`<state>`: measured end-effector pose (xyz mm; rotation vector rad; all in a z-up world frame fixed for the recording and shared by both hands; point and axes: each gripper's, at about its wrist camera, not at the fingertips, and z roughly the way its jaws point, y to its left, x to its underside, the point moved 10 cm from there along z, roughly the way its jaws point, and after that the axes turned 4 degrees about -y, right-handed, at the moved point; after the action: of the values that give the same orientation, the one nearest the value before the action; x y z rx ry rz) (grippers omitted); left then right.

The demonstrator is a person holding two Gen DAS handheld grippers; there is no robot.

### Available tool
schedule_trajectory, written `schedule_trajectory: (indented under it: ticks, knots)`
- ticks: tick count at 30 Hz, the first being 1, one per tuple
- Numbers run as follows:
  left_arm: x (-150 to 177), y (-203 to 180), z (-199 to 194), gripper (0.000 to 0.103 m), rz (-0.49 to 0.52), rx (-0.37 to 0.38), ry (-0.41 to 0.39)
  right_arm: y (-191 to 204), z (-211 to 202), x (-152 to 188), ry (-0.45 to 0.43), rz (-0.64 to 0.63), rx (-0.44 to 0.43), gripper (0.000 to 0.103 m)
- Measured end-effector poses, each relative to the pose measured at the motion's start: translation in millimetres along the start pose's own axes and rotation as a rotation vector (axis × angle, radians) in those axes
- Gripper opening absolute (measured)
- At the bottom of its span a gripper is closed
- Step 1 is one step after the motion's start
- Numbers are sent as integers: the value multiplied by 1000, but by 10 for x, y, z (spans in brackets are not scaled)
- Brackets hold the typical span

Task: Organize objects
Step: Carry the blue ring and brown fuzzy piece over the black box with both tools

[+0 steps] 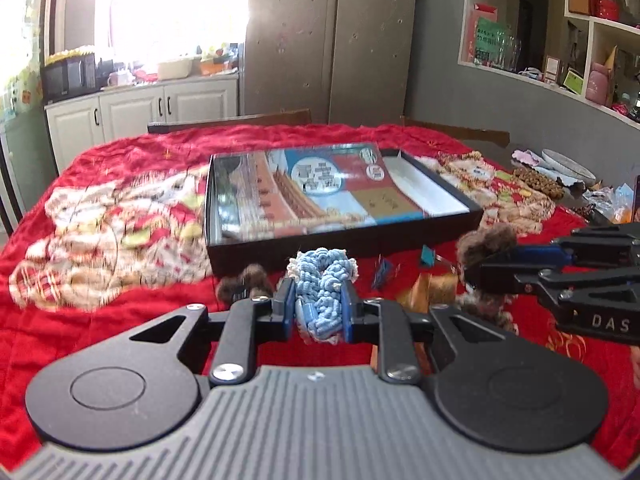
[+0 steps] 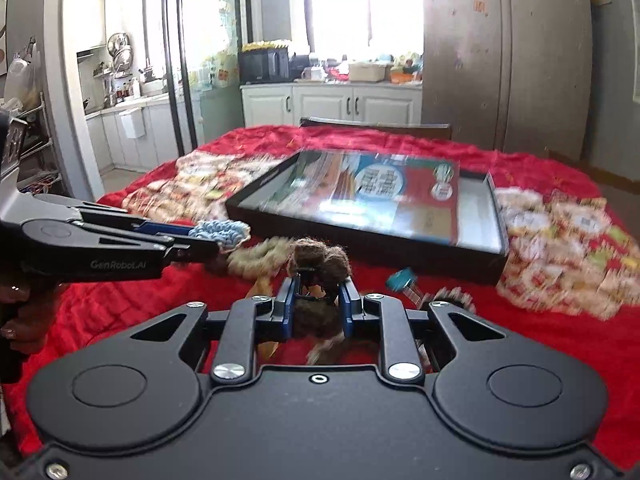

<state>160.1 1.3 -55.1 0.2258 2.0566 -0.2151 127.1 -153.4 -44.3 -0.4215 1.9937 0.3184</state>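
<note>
My left gripper point(image 1: 319, 304) is shut on a light blue knitted scrunchie point(image 1: 322, 268), held just above the red blanket; the right wrist view shows that gripper point(image 2: 214, 242) side-on with the blue scrunchie point(image 2: 224, 230) at its tip. My right gripper point(image 2: 319, 294) is shut on a brown fuzzy hair tie point(image 2: 320, 258), also lifted off the blanket. In the left wrist view that gripper point(image 1: 476, 266) reaches in from the right with the brown hair tie point(image 1: 486, 238). Just beyond both stands a shallow black box point(image 1: 344, 240) holding a colourful printed sheet.
On the blanket point(image 1: 100, 320) near the box point(image 2: 400, 256) lie a beige fuzzy hair tie point(image 2: 260, 258), another brown fuzzy piece point(image 1: 244, 284), a small teal clip point(image 2: 402, 278) and a blue clip point(image 1: 382, 274). A plate point(image 1: 568, 164) and clutter sit far right. A hand point(image 2: 16, 320) grips the left handle.
</note>
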Motion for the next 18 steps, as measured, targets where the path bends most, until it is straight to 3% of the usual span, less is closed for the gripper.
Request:
schedule_trajectory:
  ticks: [9, 18]
  knots:
    - [-392, 90, 308, 26, 4, -15, -27, -290, 271, -364, -42, -9, 57, 21]
    - [-585, 224, 842, 26, -4, -38, -2, -635, 820, -585, -29, 19, 78, 21]
